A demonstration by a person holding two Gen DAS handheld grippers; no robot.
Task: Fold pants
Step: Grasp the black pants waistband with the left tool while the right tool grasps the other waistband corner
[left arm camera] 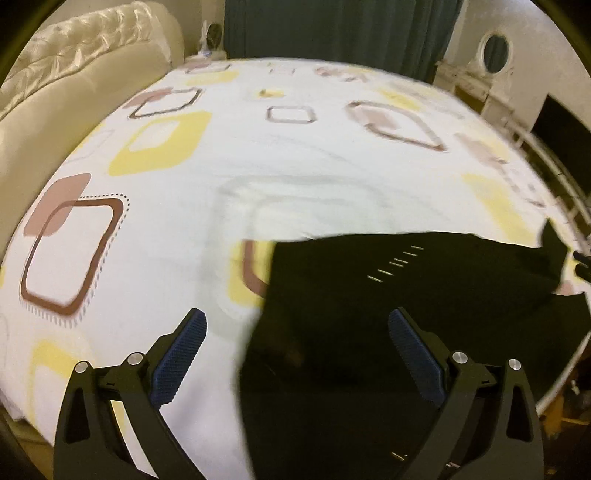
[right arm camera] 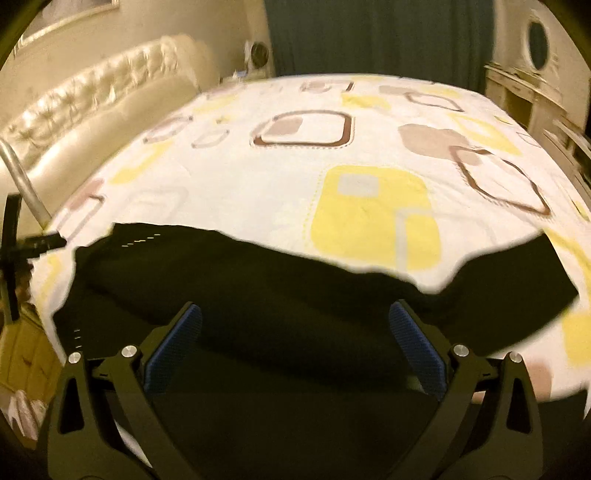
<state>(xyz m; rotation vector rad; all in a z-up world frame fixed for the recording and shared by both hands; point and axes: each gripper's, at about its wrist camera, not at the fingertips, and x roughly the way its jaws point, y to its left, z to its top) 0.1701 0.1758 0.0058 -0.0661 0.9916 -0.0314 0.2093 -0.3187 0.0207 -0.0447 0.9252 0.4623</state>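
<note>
Black pants [left arm camera: 388,314] lie spread flat along the near edge of the bed [left arm camera: 258,177]. They also show in the right wrist view [right arm camera: 277,295], stretching from left to far right. My left gripper [left arm camera: 297,321] is open and empty, hovering over the pants' left end, its left finger over bare sheet. My right gripper [right arm camera: 295,317] is open and empty, above the middle of the pants. The left gripper's tip [right arm camera: 40,242] shows at the left edge of the right wrist view.
The bed has a white sheet [right arm camera: 258,192] with yellow and brown squares. A cream tufted headboard [left arm camera: 74,62] stands at the left. A dark green curtain [left arm camera: 332,29] hangs behind. A white dresser with an oval mirror [left arm camera: 495,55] is at the right.
</note>
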